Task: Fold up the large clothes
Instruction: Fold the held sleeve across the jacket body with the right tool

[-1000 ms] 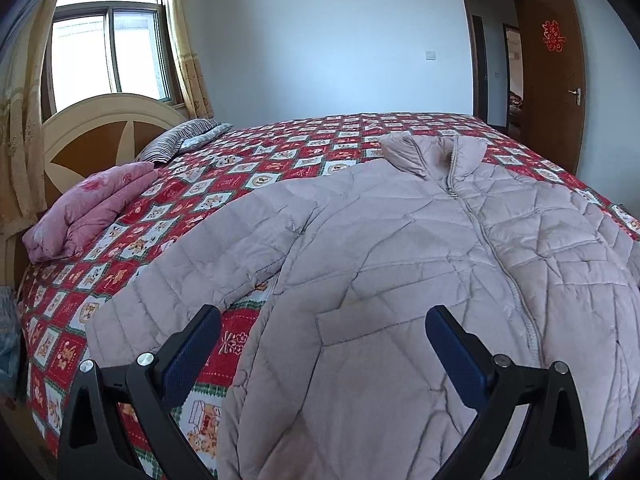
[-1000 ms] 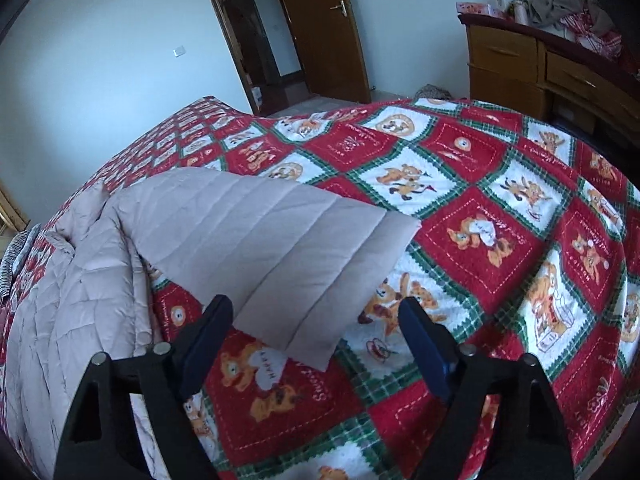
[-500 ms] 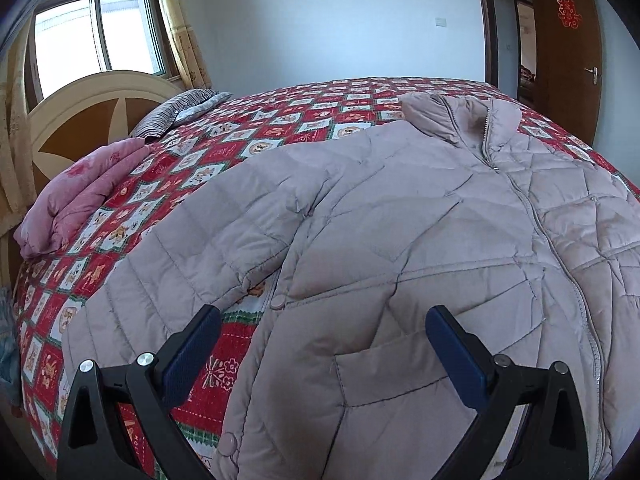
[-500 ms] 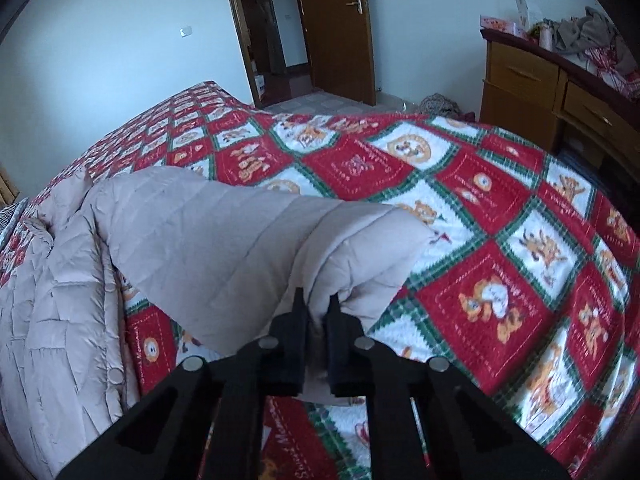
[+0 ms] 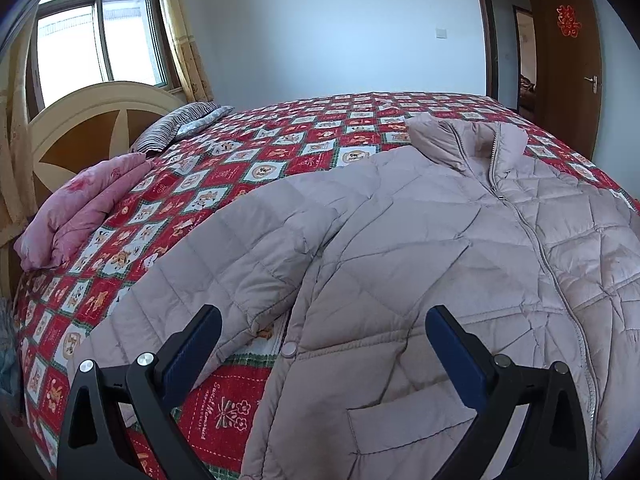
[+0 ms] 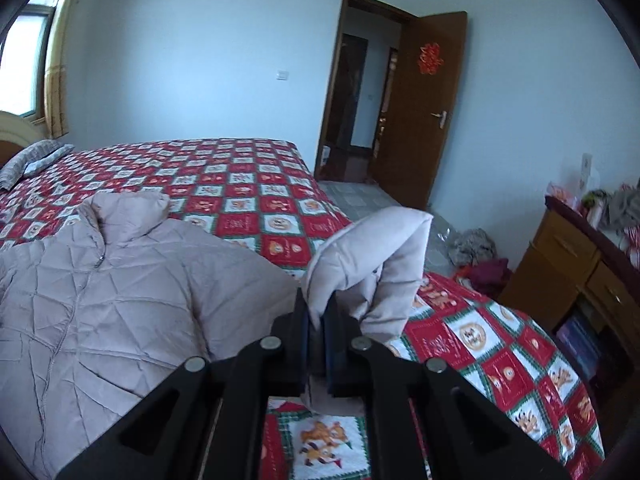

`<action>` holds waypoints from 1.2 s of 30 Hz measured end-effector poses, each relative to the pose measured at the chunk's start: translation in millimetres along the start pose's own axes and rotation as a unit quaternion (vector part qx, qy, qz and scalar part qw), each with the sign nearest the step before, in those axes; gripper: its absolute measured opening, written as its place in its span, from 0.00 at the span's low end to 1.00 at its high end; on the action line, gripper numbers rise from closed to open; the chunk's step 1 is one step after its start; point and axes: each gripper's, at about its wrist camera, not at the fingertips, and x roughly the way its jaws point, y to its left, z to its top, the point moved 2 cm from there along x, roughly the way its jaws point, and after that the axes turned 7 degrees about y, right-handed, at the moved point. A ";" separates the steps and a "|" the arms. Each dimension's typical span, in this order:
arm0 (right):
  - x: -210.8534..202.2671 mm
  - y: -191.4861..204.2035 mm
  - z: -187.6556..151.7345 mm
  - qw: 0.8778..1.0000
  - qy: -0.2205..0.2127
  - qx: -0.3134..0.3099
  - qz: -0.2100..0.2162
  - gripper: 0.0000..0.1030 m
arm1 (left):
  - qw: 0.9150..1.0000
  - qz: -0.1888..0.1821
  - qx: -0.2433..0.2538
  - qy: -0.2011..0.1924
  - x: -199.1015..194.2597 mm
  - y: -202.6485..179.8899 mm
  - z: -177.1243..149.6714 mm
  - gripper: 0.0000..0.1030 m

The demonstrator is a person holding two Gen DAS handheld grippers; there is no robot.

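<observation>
A pale pink quilted jacket (image 5: 420, 248) lies zipped and face up on the bed, collar toward the far side. In the left wrist view my left gripper (image 5: 320, 344) hangs open over the gap between the jacket's body and its near sleeve (image 5: 208, 280), touching nothing. In the right wrist view the jacket (image 6: 112, 280) spreads to the left, and my right gripper (image 6: 316, 320) is shut on the cuff of its other sleeve (image 6: 372, 252), which is lifted off the bed and bunched above the jaws.
A red, green and white patterned bedspread (image 5: 280, 152) covers the bed. A folded pink quilt (image 5: 80, 208) and a striped pillow (image 5: 180, 128) lie by the headboard. On the right stand a wooden dresser (image 6: 568, 264), floor clutter (image 6: 480, 256) and an open door (image 6: 416, 112).
My right gripper closed on the sleeve's cuff, then lifted it off the bed and swung it toward the jacket. My left gripper drifted along the jacket, staying open.
</observation>
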 end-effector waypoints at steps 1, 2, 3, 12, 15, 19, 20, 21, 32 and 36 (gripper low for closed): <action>0.3 11.5 3.7 1.000 -0.004 -0.013 0.004 0.07 | 1.000 0.003 0.002 0.000 2.0 0.5 1.8 0.99; 0.4 21.9 6.4 1.000 -0.010 -0.025 0.009 0.07 | 1.000 0.007 0.004 0.002 4.5 1.1 3.9 0.99; 1.1 34.7 10.1 0.999 -0.015 -0.037 0.016 0.07 | 1.000 0.010 0.007 0.004 7.3 1.4 5.7 0.99; 14.7 145.1 29.6 0.987 -0.033 -0.140 0.067 0.07 | 1.000 0.019 -0.002 0.013 21.3 9.4 11.3 0.99; 18.6 179.4 28.4 0.981 -0.037 -0.171 0.083 0.07 | 1.000 0.019 -0.003 0.017 24.2 11.0 9.0 0.99; 21.8 222.2 23.0 0.972 -0.040 -0.203 0.113 0.07 | 1.000 0.023 -0.005 0.017 25.7 17.5 7.6 0.99; 22.8 232.6 22.0 0.970 -0.039 -0.208 0.123 0.07 | 1.000 0.024 -0.007 0.017 25.5 20.5 7.7 0.99; 24.5 242.4 19.9 0.968 -0.036 -0.212 0.130 0.07 | 1.000 0.025 -0.008 0.017 25.2 23.0 7.6 0.99; 47.8 326.9 -17.6 0.948 -0.004 -0.248 0.197 0.07 | 0.997 0.055 -0.045 -0.012 18.0 50.9 8.2 0.99; 55.8 341.9 -32.6 0.944 0.014 -0.252 0.213 0.07 | 0.997 0.061 -0.037 -0.004 22.9 49.4 9.3 0.99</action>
